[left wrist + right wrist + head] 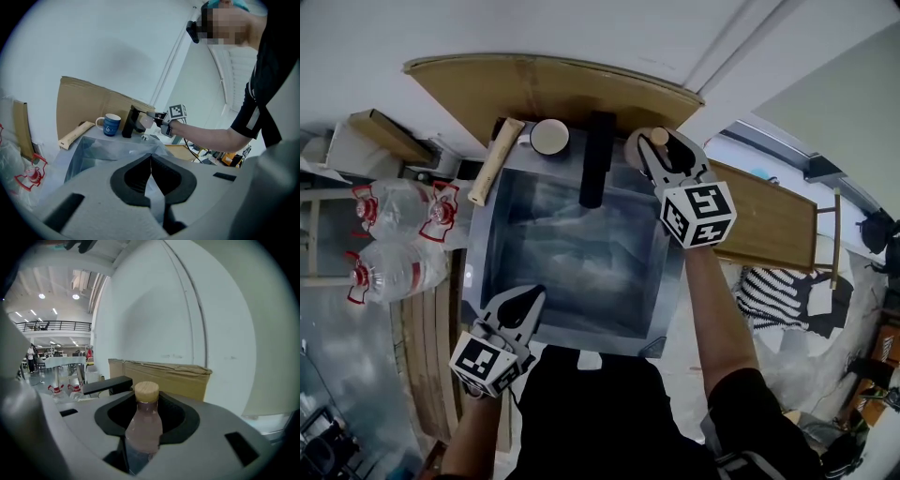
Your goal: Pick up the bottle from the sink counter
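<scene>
The sink (pixel 480 246) fills the middle of the head view, with the faucet (pixel 597 159) at its 12 o'clock rim and a mug (pixel 549 137) just beside that. The pickup looks all but done. At the sink's 1 o'clock corner the right arm reaches out nearly straight, and the right gripper (pixel 661 155) points slightly downward, its jaws pinching the body of the bottle (pixel 144 423). The bottle stands upright and, seen from the left gripper view, appears clear of the counter. Only carrying it off seems left. The left gripper (pixel 523 300) hovers at the 7 o'clock edge, jaws pressed together, with nothing between them.
</scene>
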Tool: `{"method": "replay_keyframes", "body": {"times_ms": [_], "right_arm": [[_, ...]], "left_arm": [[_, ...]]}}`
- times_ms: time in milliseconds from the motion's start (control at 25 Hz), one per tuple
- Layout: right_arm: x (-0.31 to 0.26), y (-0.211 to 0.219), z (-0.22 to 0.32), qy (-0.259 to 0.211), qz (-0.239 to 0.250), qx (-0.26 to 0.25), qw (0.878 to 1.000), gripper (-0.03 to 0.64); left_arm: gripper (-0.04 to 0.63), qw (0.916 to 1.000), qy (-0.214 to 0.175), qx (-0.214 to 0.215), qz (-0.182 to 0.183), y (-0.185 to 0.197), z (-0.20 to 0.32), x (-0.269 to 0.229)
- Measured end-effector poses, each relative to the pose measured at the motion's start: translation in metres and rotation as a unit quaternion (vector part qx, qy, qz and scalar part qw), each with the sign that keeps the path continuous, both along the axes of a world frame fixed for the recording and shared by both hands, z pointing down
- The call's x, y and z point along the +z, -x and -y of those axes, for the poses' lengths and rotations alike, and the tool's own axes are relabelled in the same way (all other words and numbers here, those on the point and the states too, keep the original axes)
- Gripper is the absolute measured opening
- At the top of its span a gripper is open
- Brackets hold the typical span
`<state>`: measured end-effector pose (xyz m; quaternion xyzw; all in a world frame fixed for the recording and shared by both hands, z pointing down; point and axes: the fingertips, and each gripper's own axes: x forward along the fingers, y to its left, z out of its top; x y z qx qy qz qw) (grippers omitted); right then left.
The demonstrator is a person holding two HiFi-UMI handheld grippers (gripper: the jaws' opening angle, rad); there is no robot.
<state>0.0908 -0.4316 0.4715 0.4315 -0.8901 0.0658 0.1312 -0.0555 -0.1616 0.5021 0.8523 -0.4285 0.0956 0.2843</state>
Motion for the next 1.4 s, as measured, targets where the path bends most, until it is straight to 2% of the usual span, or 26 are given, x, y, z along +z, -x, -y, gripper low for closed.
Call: {"method": "replay_keyframes", "body": {"times_ms": [120,360,520,800,1400], "right_arm": [[-0.015,-0.005,-0.009,-0.006,-0.002,0.0,1.0,0.143],[-0.038,-0.012,-0.032,-0.007,0.002,0.001,1.0,0.141],[-0.052,-0.01,-0.054,-0.006,0.005,-0.001,1.0,0.143],[-0.073,-0.004,-0.096,-0.003,0.014,-0.01,1.0,0.141],[-0.09,-0.013,-0.166,0.019,0.03,-0.008,0.999,0.141]], "left_arm": [[0.02,0.9997,-0.023,0.005,0.002,0.001,0.0,-0.007],[0.02,0.9997,-0.024,0.01,-0.003,-0.002,-0.007,-0.029],[0.02,0.9985,-0.052,0.016,0.0,0.003,-0.014,-0.04],[0.02,0.9967,-0.079,0.021,0.007,0.011,-0.024,-0.059],[0.02,0.9933,-0.11,0.034,0.013,0.014,-0.033,-0.089]]}}
